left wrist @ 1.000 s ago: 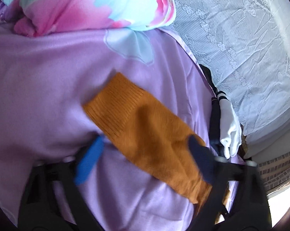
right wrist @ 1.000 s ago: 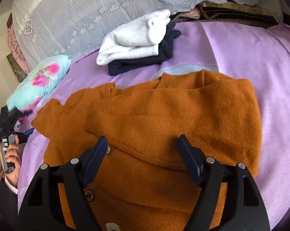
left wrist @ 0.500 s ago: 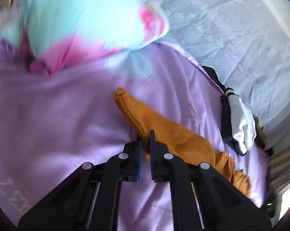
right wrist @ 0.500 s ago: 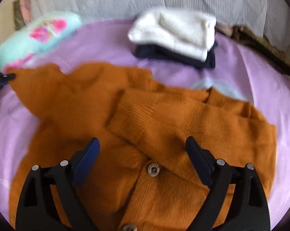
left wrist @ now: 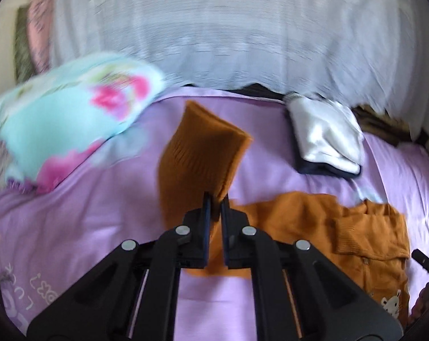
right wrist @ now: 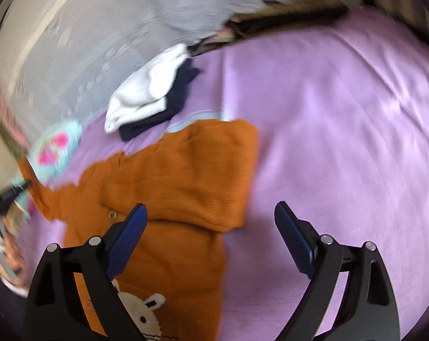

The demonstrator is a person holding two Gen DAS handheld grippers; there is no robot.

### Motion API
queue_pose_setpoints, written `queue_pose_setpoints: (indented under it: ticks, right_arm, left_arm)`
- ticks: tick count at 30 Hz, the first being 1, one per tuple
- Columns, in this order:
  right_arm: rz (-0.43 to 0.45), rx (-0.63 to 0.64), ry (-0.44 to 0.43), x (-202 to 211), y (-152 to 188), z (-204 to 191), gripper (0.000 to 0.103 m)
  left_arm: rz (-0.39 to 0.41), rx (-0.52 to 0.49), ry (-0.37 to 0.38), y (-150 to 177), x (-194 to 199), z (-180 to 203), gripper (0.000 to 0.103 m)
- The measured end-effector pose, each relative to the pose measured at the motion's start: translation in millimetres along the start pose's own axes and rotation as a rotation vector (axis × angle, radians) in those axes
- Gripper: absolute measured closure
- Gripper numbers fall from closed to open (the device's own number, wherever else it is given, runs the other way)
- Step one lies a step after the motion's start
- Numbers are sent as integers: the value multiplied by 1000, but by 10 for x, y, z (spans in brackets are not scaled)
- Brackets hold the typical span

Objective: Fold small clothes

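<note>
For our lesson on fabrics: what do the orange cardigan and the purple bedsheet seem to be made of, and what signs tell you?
Orange cardigan: looks like a soft knit, perhaps wool or acrylic; matte, with ribbed rows on the sleeve pinched by the left gripper.
Purple bedsheet: looks like a smooth woven cloth with a slight sheen; pale highlights along its creases. The fibre cannot be told.
</note>
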State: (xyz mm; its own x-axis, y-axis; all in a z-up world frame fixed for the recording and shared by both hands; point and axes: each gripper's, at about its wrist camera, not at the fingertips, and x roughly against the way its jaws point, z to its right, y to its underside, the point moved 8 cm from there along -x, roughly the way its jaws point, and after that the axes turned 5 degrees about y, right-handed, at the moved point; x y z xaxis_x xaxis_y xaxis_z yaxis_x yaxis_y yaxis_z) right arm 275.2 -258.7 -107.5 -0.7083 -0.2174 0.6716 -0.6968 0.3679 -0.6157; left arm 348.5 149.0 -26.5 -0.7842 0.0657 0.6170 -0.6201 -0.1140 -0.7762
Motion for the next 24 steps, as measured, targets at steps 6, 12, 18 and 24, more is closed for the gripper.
queue_pose_setpoints:
  ticks: [6,12,18,24]
  right_arm:
    - [-14,-177,-121,80,-124,213,12]
    - [-15,-304,-169,121,-202,448,12]
    - [-2,-313,-193,158,-208,497,12]
    - [-14,-225,-281,90,-144,179,40]
  left_arm:
    - [-12,-201,97,5,-90,1369,97]
    - [-104,-392,174,637,-398,2606,96]
    - [-188,-503,152,1141,-546,2831,35]
    - [-87,-465,161,958,-100,2405,10]
